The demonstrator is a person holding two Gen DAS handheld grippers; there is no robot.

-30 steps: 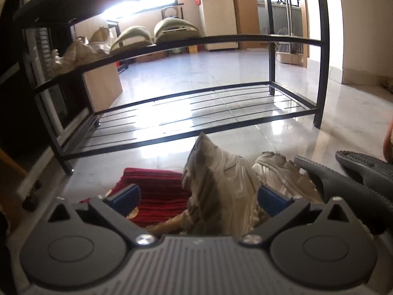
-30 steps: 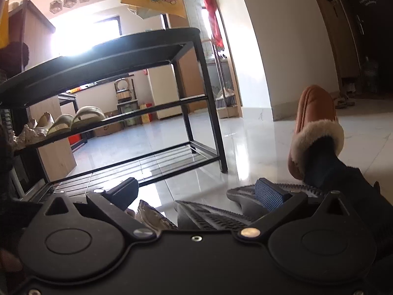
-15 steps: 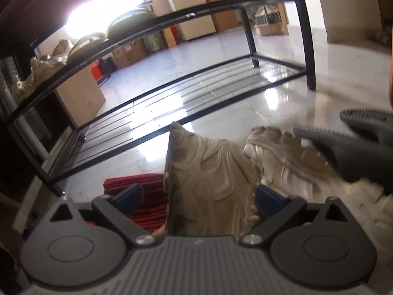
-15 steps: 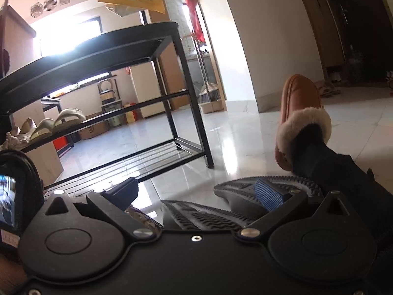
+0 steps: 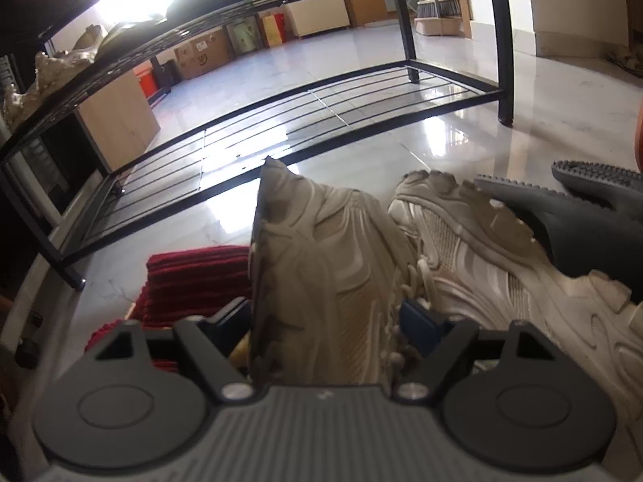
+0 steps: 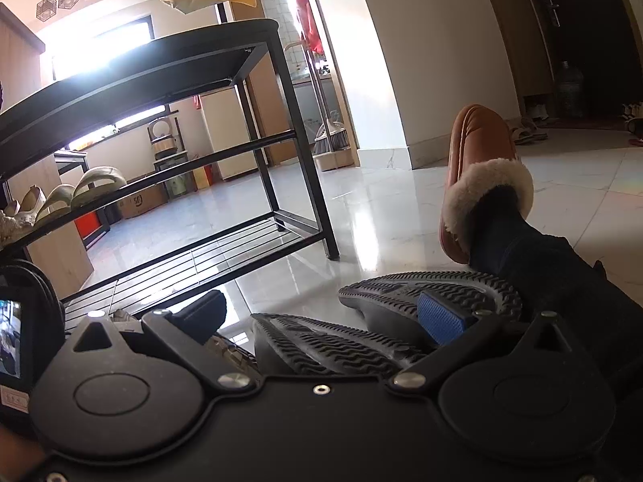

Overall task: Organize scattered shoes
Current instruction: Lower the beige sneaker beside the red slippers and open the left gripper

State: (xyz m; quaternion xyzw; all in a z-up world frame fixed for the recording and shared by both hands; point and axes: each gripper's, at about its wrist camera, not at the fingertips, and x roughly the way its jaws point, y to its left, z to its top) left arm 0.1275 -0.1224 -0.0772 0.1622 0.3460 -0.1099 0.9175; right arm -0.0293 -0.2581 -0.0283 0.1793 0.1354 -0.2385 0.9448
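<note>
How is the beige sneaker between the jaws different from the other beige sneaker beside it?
The beige chunky sneaker standing on edge rises tall, its toe pointing up; the beige chunky sneaker lying flat sprawls low on its side. The standing one has the left gripper closing its jaws around it; the flat one has a dark grey rubber slipper lying against it. Both look like one matching pair.

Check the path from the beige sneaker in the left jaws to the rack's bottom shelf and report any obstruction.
Nothing visible blocks it. The sneaker sits between the closing jaws of the left gripper; only bare floor lies between it and the bottom shelf, which has no shoes on it. The second sneaker lies off to the right.
</note>
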